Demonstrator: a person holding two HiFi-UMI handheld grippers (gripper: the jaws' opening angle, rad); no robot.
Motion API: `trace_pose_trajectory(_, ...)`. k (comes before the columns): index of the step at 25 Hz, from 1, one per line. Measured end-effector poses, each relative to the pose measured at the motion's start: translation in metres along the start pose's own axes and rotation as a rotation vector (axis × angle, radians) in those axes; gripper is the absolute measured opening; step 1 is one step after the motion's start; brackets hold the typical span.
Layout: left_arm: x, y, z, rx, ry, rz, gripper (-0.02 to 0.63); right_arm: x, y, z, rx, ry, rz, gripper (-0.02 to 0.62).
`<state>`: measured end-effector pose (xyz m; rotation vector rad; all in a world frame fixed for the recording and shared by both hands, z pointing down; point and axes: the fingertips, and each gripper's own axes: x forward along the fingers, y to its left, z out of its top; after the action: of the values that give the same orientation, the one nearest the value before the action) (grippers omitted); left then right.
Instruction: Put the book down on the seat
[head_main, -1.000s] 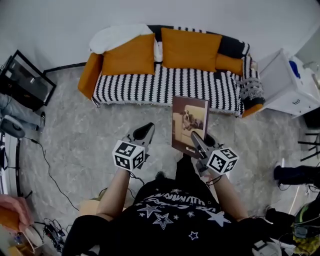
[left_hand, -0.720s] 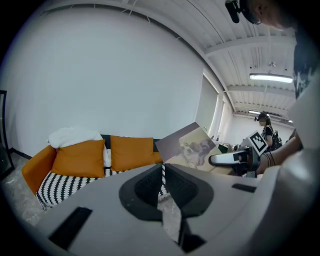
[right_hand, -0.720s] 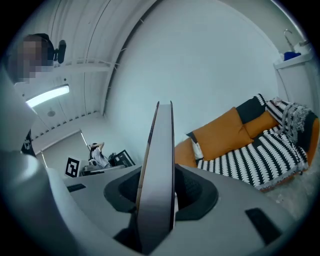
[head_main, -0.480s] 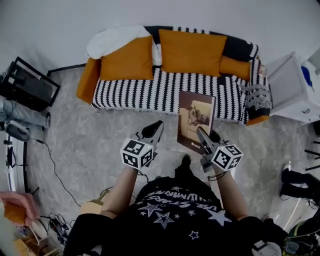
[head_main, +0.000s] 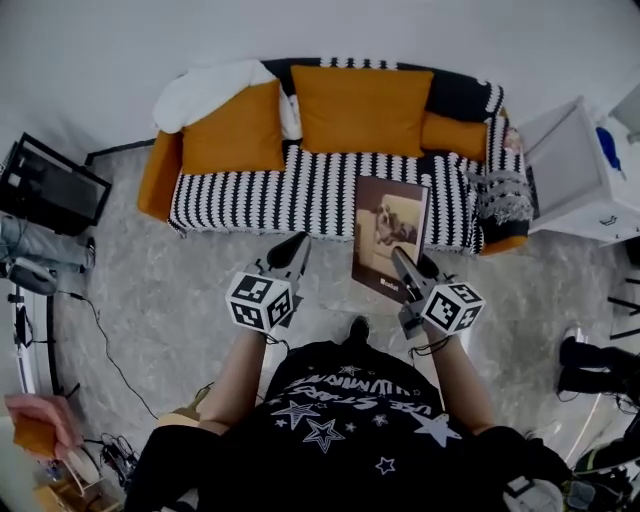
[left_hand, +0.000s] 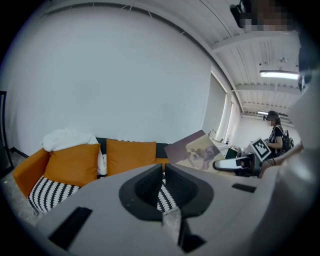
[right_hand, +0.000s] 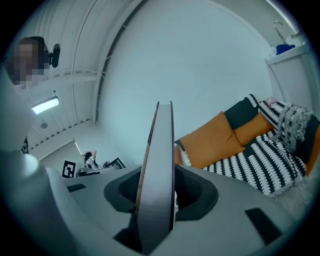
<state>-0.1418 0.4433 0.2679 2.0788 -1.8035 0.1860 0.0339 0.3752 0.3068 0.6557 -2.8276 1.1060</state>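
Forearms (head_main: 243, 372) extend forward, right gripper (head_main: 400, 260) clamping book (head_main: 388, 236) at near edge.

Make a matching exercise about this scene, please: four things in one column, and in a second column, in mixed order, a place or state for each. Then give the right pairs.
Column one
1. book
2. left gripper
3. white blanket
4. white cabinet

Column two
A. holds nothing
B. beside the sofa's end, at the head view's right
C. gripped in the right gripper's jaws
D. on the sofa's back, at the head view's left

Pairs: 1-C, 2-A, 3-D, 4-B
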Motion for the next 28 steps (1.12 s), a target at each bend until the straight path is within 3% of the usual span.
trace_pose_trajectory(7, 0.029, 0.0, 0.036, 0.08, -0.035, 0.007, 0.023, 0.004, -0.029, 0.037, -0.019, -0.031, -0.02, 0.155)
trace_pose_trajectory(13, 0.061, 0.025, 0.052, 0.069, -0.037, -0.007, 0.023, 0.026, -0.046, 0.053, 0.004, -0.043, -0.057, 0.155)
trace_pose_trajectory(18, 0.117, 0.047, 0.055, 0.043, 0.002, -0.081, 0.023, 0.045, -0.074, 0.071, 0.033, -0.061, -0.152, 0.155)
trace_pose_trajectory(24, 0.191, 0.072, 0.096, 0.056, 0.002, -0.179, 0.023, 0.078, -0.112, 0.127, 0.076, -0.15, -0.269, 0.155)
trace_pose_trajectory(28, 0.222, 0.09, 0.11, 0.09, 0.025, -0.248, 0.023, 0.103, -0.125, 0.144, 0.117, -0.199, -0.313, 0.155)
